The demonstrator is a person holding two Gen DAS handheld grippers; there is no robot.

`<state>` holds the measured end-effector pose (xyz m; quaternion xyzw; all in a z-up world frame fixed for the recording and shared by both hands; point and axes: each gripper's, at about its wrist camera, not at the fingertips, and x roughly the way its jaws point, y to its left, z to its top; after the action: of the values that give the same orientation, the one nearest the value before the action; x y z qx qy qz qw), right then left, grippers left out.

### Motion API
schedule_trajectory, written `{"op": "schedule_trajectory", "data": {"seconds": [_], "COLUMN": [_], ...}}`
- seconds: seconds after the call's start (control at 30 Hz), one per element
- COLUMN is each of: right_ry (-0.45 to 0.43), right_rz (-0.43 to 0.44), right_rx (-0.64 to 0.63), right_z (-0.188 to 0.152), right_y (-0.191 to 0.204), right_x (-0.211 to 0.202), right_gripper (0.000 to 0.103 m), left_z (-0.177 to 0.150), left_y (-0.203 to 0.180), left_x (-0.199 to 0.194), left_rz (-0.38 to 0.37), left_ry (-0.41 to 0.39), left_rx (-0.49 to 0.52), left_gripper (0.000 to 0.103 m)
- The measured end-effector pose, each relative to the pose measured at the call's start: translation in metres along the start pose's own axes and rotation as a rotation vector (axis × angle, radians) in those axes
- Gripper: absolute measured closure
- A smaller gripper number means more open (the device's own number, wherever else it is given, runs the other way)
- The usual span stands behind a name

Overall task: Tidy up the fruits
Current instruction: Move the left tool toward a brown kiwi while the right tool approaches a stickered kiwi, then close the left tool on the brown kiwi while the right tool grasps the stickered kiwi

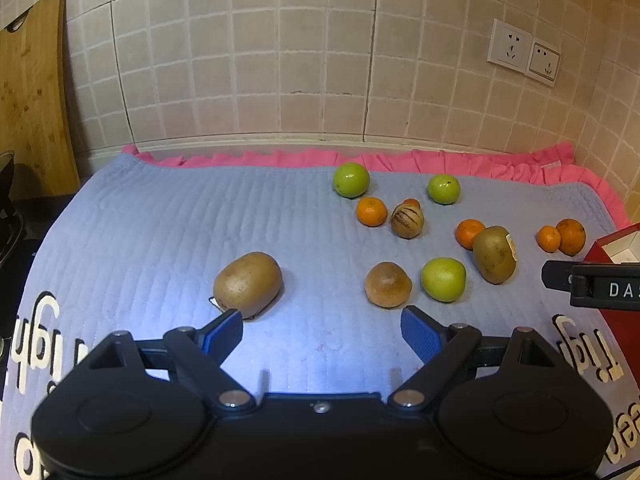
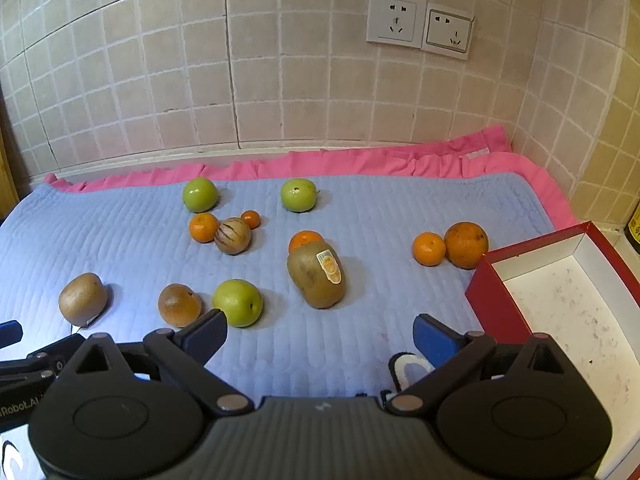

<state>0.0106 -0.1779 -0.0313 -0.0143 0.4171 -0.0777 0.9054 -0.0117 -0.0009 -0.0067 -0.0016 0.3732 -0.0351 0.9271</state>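
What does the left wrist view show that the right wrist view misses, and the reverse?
Only the left wrist view shows the wooden cutting board leaning against the tiled wall and the open left gripper.

Only the right wrist view shows the white inside of the red cardboard box, with no fruit in it, the sticker's face on the big brown kiwi, and the open right gripper.

Both show the blue quilted mat, the white wall sockets, three green apples, the oranges and the stickered kiwi.

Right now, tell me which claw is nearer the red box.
Right. The right claw sits open just left of the red box, while the left claw hangs open farther left, by the kiwi.
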Motion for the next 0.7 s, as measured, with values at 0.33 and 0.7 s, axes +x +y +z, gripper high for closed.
{"op": "schedule_trajectory", "data": {"seconds": [0.33, 0.7], "right_ry": [-0.003, -0.039], "right_rz": [-0.022, 0.031], "right_rx": [-0.009, -0.052], "right_z": [0.000, 0.019], "right_y": [-0.007, -0.044], "right_x": [0.012, 0.044], "right_gripper": [0.002, 0.009], "left_z": [-0.005, 0.008], "left_y": [0.013, 0.067], "left_x": [0.011, 0.038], "left_rz": [0.021, 0.092], "left_ry": [0.013, -0.016], "left_rx": [-0.013, -0.045], "left_gripper": [0.001, 0.001]}}
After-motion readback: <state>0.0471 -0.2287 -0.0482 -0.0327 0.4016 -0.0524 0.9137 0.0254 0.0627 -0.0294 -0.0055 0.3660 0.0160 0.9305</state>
